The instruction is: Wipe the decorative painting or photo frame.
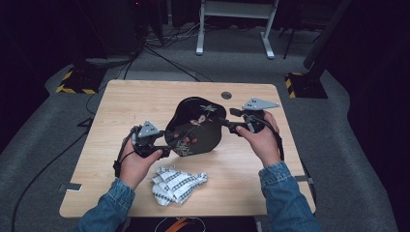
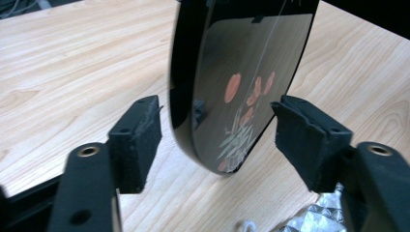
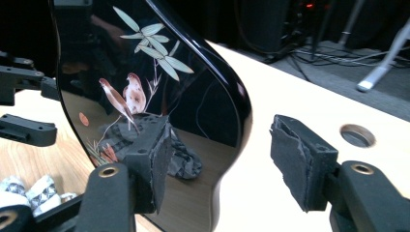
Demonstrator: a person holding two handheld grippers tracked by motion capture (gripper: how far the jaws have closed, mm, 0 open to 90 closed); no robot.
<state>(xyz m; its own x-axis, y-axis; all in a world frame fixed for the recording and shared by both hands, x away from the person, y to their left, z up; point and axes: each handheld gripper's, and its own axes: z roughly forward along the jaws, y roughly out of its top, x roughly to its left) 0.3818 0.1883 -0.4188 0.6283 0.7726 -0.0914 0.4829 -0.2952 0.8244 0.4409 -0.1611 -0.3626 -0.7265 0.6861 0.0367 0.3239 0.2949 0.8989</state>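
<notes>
Bracketing the black tray (image 1: 196, 126) with my left gripper (image 2: 217, 133) and right gripper (image 3: 227, 159), both jaws apart (tray stands tilted); cloth (image 1: 176, 182) untouched, gripping pending.

Light wood table (image 1: 121, 104), rounded corners, standing on grey carpet.
Cable grommet hole (image 1: 226, 95) near far edge. Black-and-white patterned cloth (image 1: 176, 183) lies crumpled near the front edge. Black lacquered tray (image 1: 196, 126) is tilted up, lower edge at the tabletop.

A glossy black lacquered tray painted with birds and flowers (image 1: 196, 126) stands tilted at the middle of the pale wooden surface (image 1: 121, 104), between the left hand-held gripper (image 1: 162, 149) and right hand-held gripper (image 1: 227, 124); a crumpled black-and-white patterned cloth (image 1: 176, 183) lies before it.
</notes>
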